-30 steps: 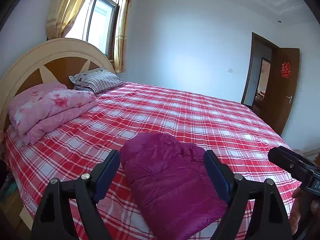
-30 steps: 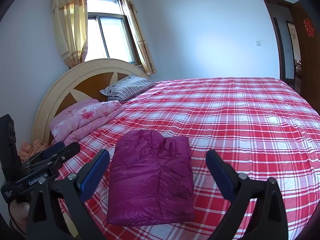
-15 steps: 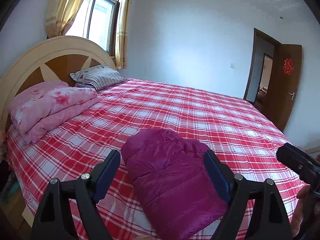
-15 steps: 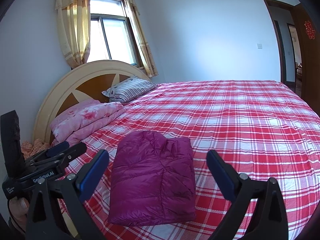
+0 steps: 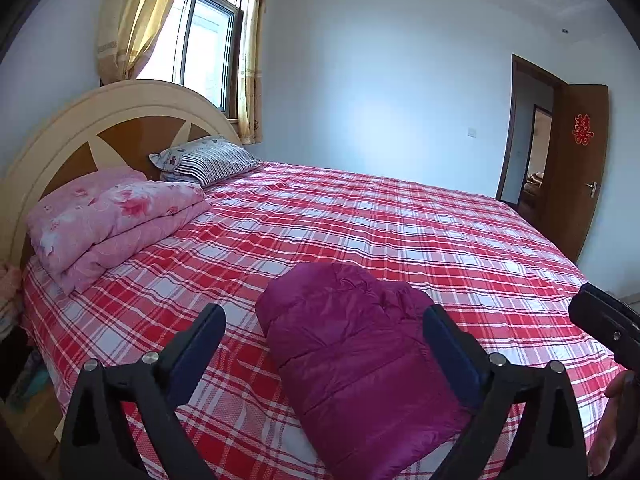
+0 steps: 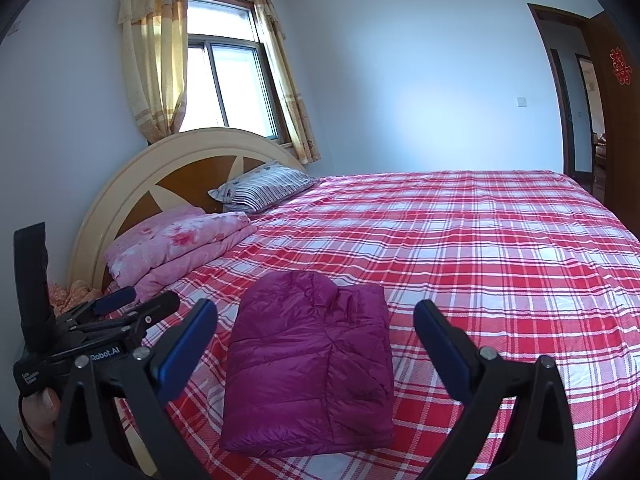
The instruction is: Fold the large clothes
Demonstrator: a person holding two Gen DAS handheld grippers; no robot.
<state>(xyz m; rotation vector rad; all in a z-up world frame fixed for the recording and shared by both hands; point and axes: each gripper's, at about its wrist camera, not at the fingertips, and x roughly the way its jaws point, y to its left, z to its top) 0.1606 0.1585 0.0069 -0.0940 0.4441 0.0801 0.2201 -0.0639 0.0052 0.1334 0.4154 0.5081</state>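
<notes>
Left wrist: left gripper [image 5: 324,330], jaws opening, empty; the folded purple down jacket [image 5: 360,364] lies beyond, between them, on the bed [image 5: 400,232]. Right wrist: right gripper [image 6: 316,328] released, jacket ahead. Likely light, puffy, slippery; pinch an edge.

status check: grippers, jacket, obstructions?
Left gripper opening, right gripper open, both empty. Folded magenta quilted puffer jacket flat on red plaid bedsheet. Nothing in the way.

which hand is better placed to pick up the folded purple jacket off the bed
Right, slightly. The jacket lies squarely between the right gripper fingers; the left gripper, jaws opening, views it skewed rightwards.
</notes>
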